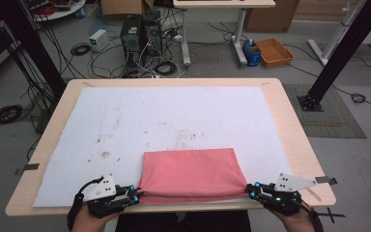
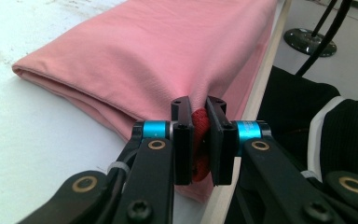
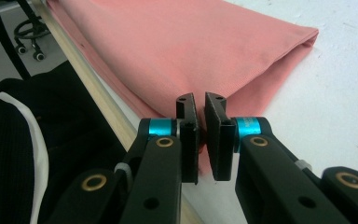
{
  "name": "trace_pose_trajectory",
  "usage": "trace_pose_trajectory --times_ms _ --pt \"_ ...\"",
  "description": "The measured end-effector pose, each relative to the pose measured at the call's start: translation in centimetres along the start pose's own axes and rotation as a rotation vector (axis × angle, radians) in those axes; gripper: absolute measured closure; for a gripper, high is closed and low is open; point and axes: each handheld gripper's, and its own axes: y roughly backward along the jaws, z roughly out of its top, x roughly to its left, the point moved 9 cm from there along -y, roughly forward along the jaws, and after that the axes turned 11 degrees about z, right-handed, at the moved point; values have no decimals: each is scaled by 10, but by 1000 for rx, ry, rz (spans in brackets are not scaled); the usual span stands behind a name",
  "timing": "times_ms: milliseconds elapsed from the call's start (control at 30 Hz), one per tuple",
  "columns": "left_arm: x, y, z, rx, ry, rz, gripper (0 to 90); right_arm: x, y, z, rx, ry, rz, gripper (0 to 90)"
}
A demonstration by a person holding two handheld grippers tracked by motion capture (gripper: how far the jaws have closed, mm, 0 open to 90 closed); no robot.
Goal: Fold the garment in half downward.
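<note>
The pink cloth's (image 1: 189,174) near corners are hidden, bunched between each tongs' jaws. Both forearms are cut off by the high view's bottom edge.

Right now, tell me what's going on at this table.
A person is folding a pink cloth on a white mat that covers the table. The left gripper and the right gripper are each shut on a near corner of the cloth, at the table's front edge. The cloth already lies doubled over, its folded edge toward the far side.
</note>
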Motion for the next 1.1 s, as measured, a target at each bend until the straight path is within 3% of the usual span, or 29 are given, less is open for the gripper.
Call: trace_pose_trajectory --times_ms 233,300,400,467,533,667,833,1000,1100 --pt "-6 1 -4 12 7 19 776 0 -3 -8 13 -23 1 808" --pt "-5 2 -3 13 19 34 665 -2 -1 -7 1 -34 -15 669" --pt "-6 5 -2 16 35 22 529 -10 6 -3 -40 -74 -65 475" --pt "-3 6 1 13 54 32 429 -19 7 2 -69 -105 -95 398" --pt "1 5 6 4 72 50 384 -24 4 5 -67 -112 -101 377" --pt "16 0 18 15 85 90 324 -35 -4 17 -61 -107 -101 334" --pt "41 -10 36 2 87 135 321 -48 -9 35 -66 -110 -113 312" --pt "68 -30 46 20 107 181 315 -66 -22 49 -51 -110 -131 312" --pt "79 -43 49 23 137 166 314 -79 -32 56 -31 -108 -138 313"
